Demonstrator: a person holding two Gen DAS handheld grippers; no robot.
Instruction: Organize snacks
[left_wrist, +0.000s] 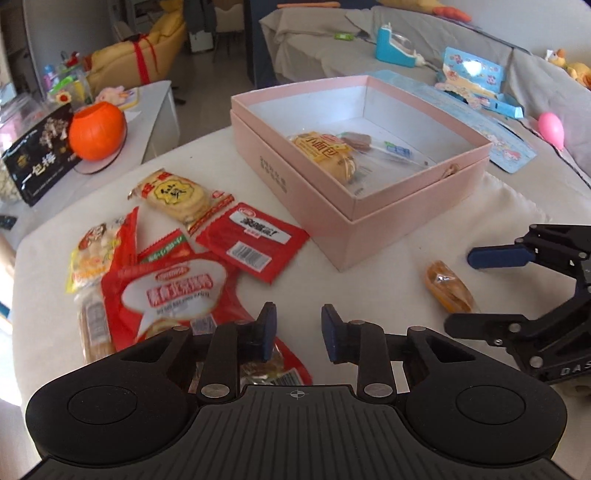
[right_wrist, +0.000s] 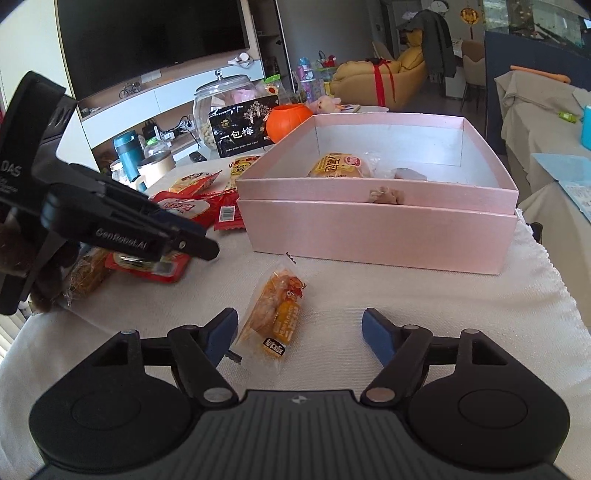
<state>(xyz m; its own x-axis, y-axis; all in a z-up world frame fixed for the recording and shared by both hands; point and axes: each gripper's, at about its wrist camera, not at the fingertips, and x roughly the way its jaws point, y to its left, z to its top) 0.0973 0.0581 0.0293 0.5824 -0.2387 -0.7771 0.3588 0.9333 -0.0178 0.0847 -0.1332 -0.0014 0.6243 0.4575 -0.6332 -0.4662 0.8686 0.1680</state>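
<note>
A pink box (left_wrist: 288, 184) (right_wrist: 369, 229) stands open on the white cloth, with a yellow bread packet (left_wrist: 321, 151) (right_wrist: 340, 164) and another wrapped snack inside. A small orange snack packet (left_wrist: 448, 290) (right_wrist: 275, 314) lies in front of the box. My right gripper (right_wrist: 299, 332) (left_wrist: 460, 291) is open around it, pads apart from it. Left of the box lies a pile of snacks: a big red packet (left_wrist: 166, 291), a smaller red packet (left_wrist: 251, 240) and yellow crackers (left_wrist: 177, 195). My left gripper (left_wrist: 299, 330) (right_wrist: 210, 251) hovers at the pile's near edge, jaws narrow, with only bare cloth showing between them.
An orange pumpkin bucket (left_wrist: 96, 131) and a black bag (left_wrist: 40, 155) stand beyond the pile on a side table. A glass jar (right_wrist: 221, 107) and cups sit behind them. A covered sofa (left_wrist: 325, 62) with toys lies past the box. The table edge curves close on the left.
</note>
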